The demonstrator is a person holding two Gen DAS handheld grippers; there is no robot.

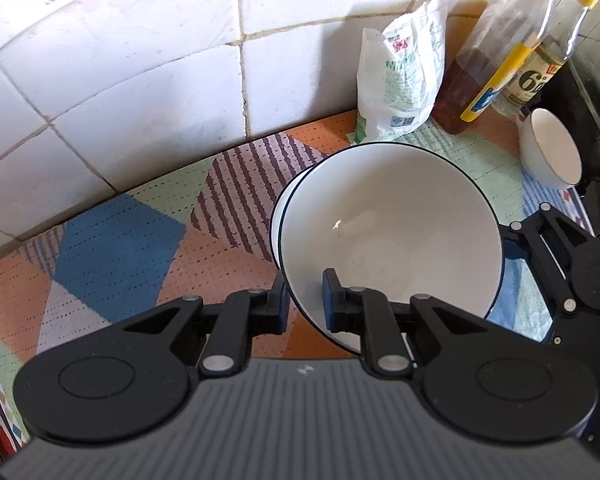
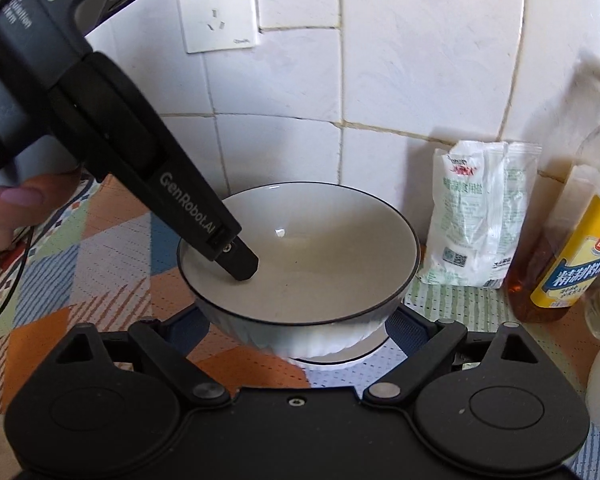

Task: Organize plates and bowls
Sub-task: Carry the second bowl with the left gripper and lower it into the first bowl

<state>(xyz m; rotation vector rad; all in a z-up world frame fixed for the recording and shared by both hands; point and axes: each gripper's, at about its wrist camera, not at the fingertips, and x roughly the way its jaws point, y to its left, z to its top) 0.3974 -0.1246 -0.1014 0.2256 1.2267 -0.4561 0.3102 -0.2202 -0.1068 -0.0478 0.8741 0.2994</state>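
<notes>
In the left wrist view, your left gripper (image 1: 305, 300) is clamped on the near rim of the white bowl (image 1: 392, 236), one pad inside and one outside. A second dark rim shows just behind it, so it may be two nested bowls; I cannot say for sure. The right gripper (image 1: 512, 240) sits at the bowl's far side. Another small bowl (image 1: 550, 150) stands well apart by the dark stove edge. Keep the bowl level as you lower it, and release only once it rests flat, I would judge.

In the right wrist view, the bowl (image 2: 300, 252) sits between your right gripper's (image 2: 300, 332) fingers, which close against its lower sides. The left gripper's finger (image 2: 236, 260) dips inside the rim. Below lies a patterned perforated mat (image 2: 112, 248) against a white tiled wall (image 2: 420, 60) with a socket (image 2: 216, 12); a white packet (image 2: 476, 216) and oil bottle (image 2: 568, 248) stand near, so mind them.
</notes>
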